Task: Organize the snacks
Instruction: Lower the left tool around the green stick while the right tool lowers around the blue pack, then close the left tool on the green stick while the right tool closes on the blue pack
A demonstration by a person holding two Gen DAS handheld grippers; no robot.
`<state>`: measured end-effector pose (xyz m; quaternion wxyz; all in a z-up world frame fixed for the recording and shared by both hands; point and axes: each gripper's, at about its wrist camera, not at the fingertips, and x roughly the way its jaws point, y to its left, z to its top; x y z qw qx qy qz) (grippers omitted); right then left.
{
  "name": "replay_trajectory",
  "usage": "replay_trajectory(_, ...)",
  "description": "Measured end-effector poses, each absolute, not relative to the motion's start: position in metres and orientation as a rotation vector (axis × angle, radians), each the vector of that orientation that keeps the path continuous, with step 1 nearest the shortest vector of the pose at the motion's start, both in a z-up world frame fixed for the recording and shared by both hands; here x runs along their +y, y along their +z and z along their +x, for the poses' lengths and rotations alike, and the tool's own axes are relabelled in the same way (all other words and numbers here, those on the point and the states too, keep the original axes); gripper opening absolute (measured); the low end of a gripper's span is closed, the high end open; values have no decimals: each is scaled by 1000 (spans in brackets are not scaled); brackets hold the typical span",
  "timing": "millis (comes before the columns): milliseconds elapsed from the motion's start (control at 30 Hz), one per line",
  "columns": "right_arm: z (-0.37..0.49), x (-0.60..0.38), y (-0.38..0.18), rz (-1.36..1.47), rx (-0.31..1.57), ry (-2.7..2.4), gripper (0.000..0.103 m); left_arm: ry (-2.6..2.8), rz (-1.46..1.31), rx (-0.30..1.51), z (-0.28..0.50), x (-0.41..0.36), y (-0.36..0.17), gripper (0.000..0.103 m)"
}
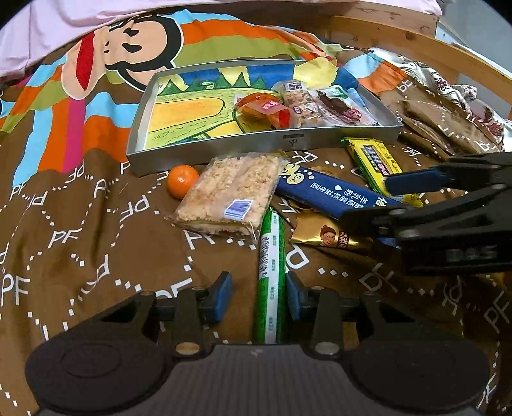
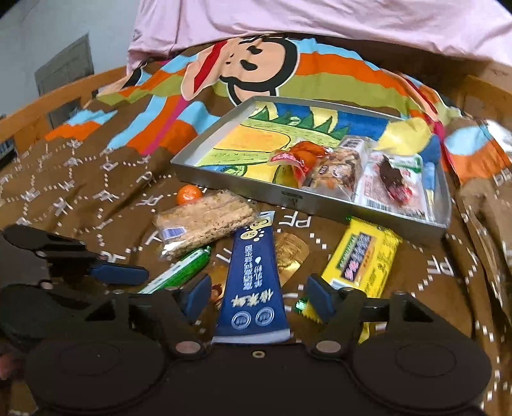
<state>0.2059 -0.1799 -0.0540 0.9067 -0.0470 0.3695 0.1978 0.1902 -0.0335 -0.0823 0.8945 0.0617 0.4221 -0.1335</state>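
Observation:
A metal tin [image 1: 224, 145] [image 2: 224, 184] with a painted bottom holds three wrapped snacks at its right end. In front of it on the brown bedspread lie a tangerine [image 1: 181, 180] [image 2: 189, 194], a rice-crisp pack [image 1: 227, 192] [image 2: 204, 222], a green sausage stick [image 1: 272, 275] [image 2: 179, 272], a blue packet [image 1: 332, 193] [image 2: 254, 281], a gold packet [image 1: 323, 235] [image 2: 289, 252] and a yellow bar [image 1: 374, 160] [image 2: 364, 259]. My left gripper [image 1: 258, 296] is open, its jaws astride the green stick. My right gripper [image 2: 257, 299] [image 1: 368, 201] is open, astride the blue packet.
A pink pillow [image 2: 288, 22] lies beyond the tin. A wooden bed rail [image 1: 416, 48] runs along the right. Folded patterned cloth [image 1: 448, 105] sits right of the tin.

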Motion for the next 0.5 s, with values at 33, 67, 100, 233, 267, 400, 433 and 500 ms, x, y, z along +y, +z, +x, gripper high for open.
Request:
replay_trajectory(33, 208, -178, -56, -110, 759, 410, 63, -276, 126, 874, 190, -33, -82, 40)
replay_trajectory(67, 211, -176, -58, -115, 759, 416, 62, -276, 126, 873, 190, -33, -83, 40)
replay_trajectory(100, 214, -175, -60, -115, 762, 422, 61, -276, 128, 872, 190, -34, -83, 40)
replay_trajectory(233, 224, -172, -68, -101, 788, 434, 59, -274, 133, 871, 190, -35, -83, 40)
replay_trajectory(267, 225, -171, -69, -101, 790, 436, 59, -273, 134, 870, 189, -36, -84, 40)
replay_trajectory(400, 226, -168, -71, -104, 790, 446, 60, -272, 137, 869, 189, -36, -84, 40)
replay_trajectory(433, 226, -168, -71, -101, 791, 448, 60, -271, 139, 868, 189, -37, -85, 40)
replay_trajectory(500, 226, -167, -72, -98, 790, 448, 60, -269, 142, 866, 189, -37, -85, 40)
